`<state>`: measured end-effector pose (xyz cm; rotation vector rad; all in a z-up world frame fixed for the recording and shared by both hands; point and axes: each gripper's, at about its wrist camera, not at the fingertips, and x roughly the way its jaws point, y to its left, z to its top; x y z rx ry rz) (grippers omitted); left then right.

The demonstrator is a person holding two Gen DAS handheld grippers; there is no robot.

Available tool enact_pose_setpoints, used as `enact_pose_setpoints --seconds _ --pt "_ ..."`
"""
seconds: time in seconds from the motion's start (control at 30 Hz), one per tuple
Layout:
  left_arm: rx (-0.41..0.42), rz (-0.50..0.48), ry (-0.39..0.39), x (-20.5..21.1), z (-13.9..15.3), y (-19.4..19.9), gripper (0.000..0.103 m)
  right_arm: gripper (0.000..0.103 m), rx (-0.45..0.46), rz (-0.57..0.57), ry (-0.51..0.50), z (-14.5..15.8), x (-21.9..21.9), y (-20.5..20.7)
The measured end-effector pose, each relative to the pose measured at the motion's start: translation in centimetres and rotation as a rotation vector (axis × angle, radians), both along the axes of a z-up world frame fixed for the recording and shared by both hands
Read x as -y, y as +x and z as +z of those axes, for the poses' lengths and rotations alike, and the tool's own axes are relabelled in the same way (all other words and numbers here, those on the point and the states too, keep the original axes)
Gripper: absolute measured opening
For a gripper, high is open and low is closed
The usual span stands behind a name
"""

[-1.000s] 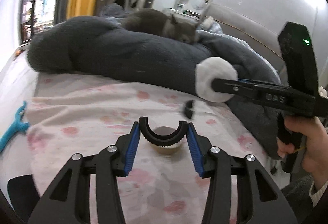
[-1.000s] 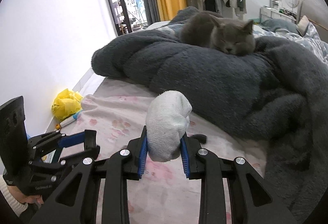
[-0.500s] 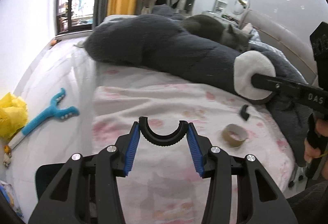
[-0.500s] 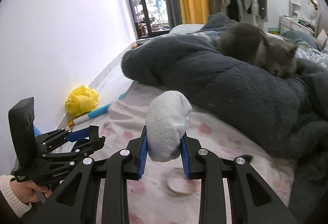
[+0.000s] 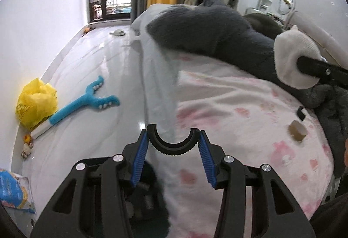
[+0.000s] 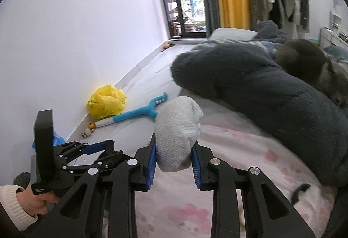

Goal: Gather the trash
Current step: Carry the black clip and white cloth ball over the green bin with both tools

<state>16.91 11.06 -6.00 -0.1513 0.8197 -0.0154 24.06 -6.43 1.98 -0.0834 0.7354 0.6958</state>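
Both hands have swung toward the floor side of the bed (image 5: 239,94); left tongs (image 5: 173,144) clamp a black half-ring (image 5: 173,146), right tongs (image 6: 174,161) grip a white wad (image 6: 177,129). No legible writing.

Two black hand-held grippers with blue ribbed pads, left hand-held gripper (image 5: 173,152) and right hand-held gripper (image 6: 174,165); one wadded white knitted cloth (image 6: 177,129); one black half-ring clip (image 5: 173,142); one brown tape roll (image 5: 296,131); one small black clip (image 5: 301,113); one crumpled yellow plastic bag (image 5: 35,104); one blue plush forked toy (image 5: 87,100); one grey cat (image 6: 313,63); one dark grey fluffy blanket (image 6: 261,94); one bed with a pink-patterned sheet (image 5: 239,107).
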Motion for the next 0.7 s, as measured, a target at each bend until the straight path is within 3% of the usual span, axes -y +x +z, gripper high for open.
enact_pose_setpoints --seconds 0.17,0.7 --pt "-0.072 0.04 0.017 -2.9 -2.0 -0.6 0.05 0.029 -0.014 0.051 -0.002 -0.7 -3.1 -0.5" --pt "-0.316 0.117 -0.045 -9.8 -8.2 -2.2 0.05 0.029 -0.054 0.199 0.0 -2.3 -11.9 -2.2"
